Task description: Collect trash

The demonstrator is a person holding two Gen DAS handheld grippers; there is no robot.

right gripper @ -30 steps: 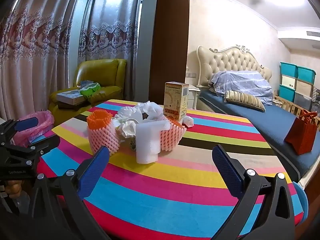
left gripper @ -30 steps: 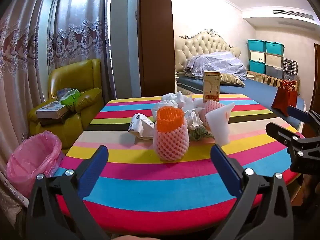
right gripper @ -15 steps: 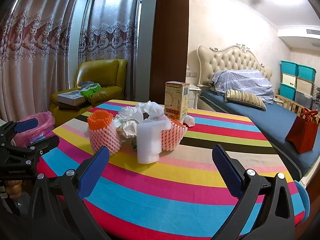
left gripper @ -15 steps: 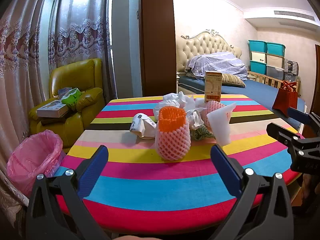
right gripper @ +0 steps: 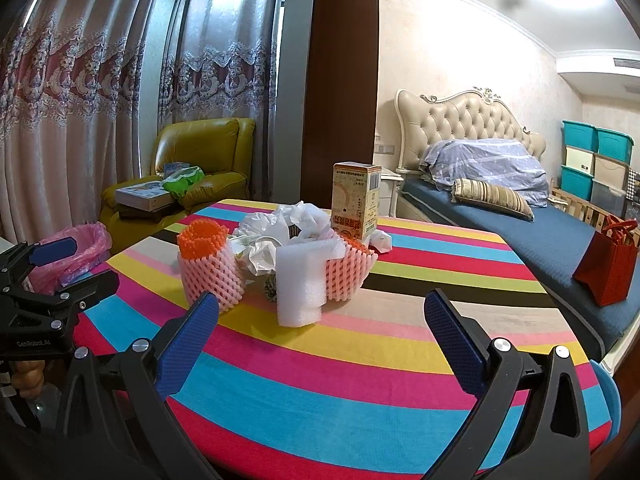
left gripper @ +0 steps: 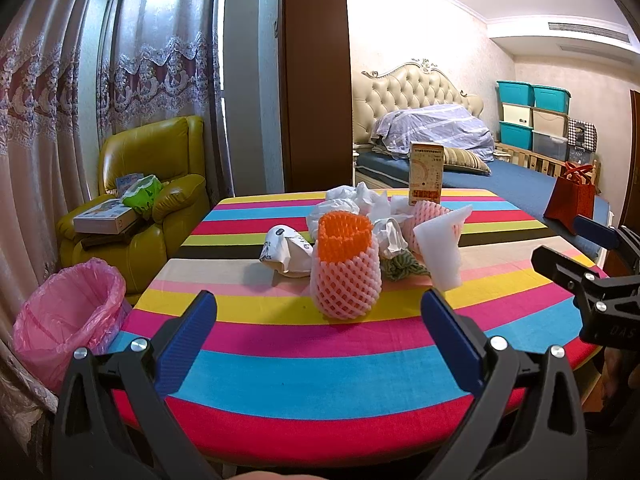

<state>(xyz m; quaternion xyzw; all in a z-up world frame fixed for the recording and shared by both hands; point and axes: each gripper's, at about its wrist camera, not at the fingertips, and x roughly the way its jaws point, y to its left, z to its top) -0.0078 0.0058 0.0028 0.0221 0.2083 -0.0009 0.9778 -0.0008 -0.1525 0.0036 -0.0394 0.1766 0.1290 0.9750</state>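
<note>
A pile of trash sits mid-table on the striped cloth (left gripper: 320, 372): an orange-and-pink foam fruit net (left gripper: 346, 268), a white foam piece (left gripper: 442, 252), a white wrapper (left gripper: 286, 250), crumpled tissues (left gripper: 356, 200), a second pink net (left gripper: 426, 216) and a carton (left gripper: 426, 172). My left gripper (left gripper: 320, 332) is open and empty, short of the orange net. My right gripper (right gripper: 322, 336) is open and empty, just short of the white foam piece (right gripper: 300, 284). The orange net (right gripper: 208, 264), tissues (right gripper: 288, 220) and carton (right gripper: 356, 200) show there too.
A bin with a pink bag (left gripper: 66, 316) stands on the floor left of the table, also in the right wrist view (right gripper: 80, 248). A yellow armchair (left gripper: 156, 184) with boxes stands behind it. A bed (left gripper: 520, 184) and a red bag (left gripper: 570, 196) lie to the right.
Both grippers have edged slightly toward the trash pile; the objects look a little nearer. Both stay open. Nothing on the table has moved.
</note>
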